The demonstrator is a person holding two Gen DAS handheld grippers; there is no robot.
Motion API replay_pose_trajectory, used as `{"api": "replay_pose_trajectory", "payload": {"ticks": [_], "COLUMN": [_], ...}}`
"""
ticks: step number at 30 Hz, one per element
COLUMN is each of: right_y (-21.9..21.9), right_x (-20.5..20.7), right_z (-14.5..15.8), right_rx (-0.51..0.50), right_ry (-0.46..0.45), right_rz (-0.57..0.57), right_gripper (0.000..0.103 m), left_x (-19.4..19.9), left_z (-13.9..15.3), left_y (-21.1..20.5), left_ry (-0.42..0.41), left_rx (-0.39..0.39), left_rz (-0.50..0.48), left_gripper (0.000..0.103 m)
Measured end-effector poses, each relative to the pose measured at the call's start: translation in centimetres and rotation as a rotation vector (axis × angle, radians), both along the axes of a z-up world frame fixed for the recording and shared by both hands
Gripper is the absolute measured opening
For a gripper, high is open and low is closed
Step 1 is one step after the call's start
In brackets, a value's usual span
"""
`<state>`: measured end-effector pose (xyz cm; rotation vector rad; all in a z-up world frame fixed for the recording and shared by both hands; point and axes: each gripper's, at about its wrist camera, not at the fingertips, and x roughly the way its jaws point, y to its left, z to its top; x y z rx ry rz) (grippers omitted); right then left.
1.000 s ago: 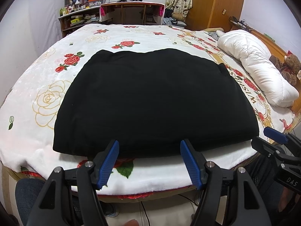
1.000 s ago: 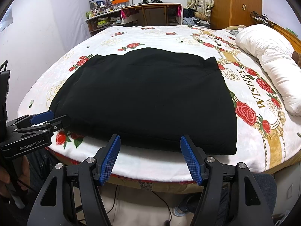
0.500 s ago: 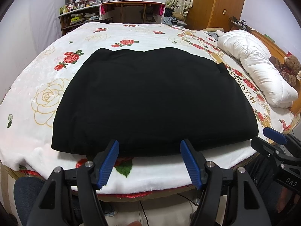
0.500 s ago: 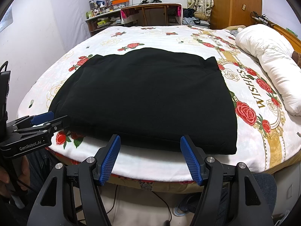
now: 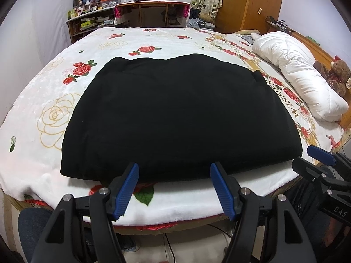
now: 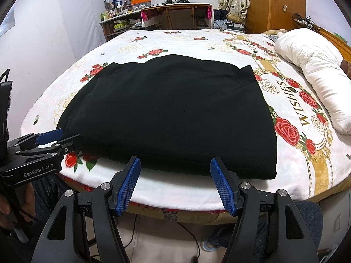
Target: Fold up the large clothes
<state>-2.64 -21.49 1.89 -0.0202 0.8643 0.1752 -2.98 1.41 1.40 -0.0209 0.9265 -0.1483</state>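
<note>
Two wrist views of one bed (image 5: 33,135), both taken from its near edge. A black garment (image 5: 175,118), folded into a broad flat slab, lies on the rose-printed blanket (image 6: 291,100), its near hem just back from the bed edge. My left gripper (image 5: 174,175) stands wide, blue pads (image 5: 126,189) parted and clear of the cloth, just short of the hem; my right gripper (image 6: 174,175) is equally wide, holding nothing, just short of the same hem further right. Left view only: a brown teddy bear (image 5: 339,74) against the wooden headboard (image 5: 316,46), and my right gripper seen from the side at lower right. Right view only: my left gripper from the side at lower left (image 6: 57,140), its fingers close beside the garment's near left corner, whether touching I cannot tell, and the full word WISHES (image 6: 294,100) on the blanket border. Both views: a white quilt (image 5: 298,74) rolled along the right side, a desk (image 6: 175,15) and cluttered shelf (image 5: 87,22) beyond the far end
</note>
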Motion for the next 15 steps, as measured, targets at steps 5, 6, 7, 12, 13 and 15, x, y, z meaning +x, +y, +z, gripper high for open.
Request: {"api": "replay_pose_trajectory", "payload": {"ticks": [5,6,7,12,13,15], "right_y": [0.02,0.02,0.01,0.02,0.02,0.01], "right_x": [0.00,0.00,-0.03,-0.02,-0.05,-0.01], "right_z": [0.00,0.00,-0.02,0.01,0.01,0.00], "right_rx": [0.000,0.000,0.000,0.000,-0.001,0.000], "right_ry": [0.000,0.000,0.000,0.000,-0.001,0.000], "right_rz": [0.000,0.000,0.000,-0.001,-0.001,-0.001], "right_gripper": [0.066,0.066,0.066,0.066,0.066,0.066], "left_x": [-0.03,-0.03,-0.02,0.00,0.03,0.08], "left_z": [0.00,0.00,-0.04,-0.47,-0.53,-0.56], "left_y": [-0.07,-0.12,-0.16,-0.16,-0.07,0.05], "left_ry": [-0.001,0.000,0.002,0.015,0.018,0.020], "left_rx": [0.007,0.005,0.004,0.006,0.005,0.001], "left_rz": [-0.001,-0.002,-0.002,0.004,0.005,0.008], "left_gripper": [0.070,0.070,0.070,0.070,0.070,0.070]}}
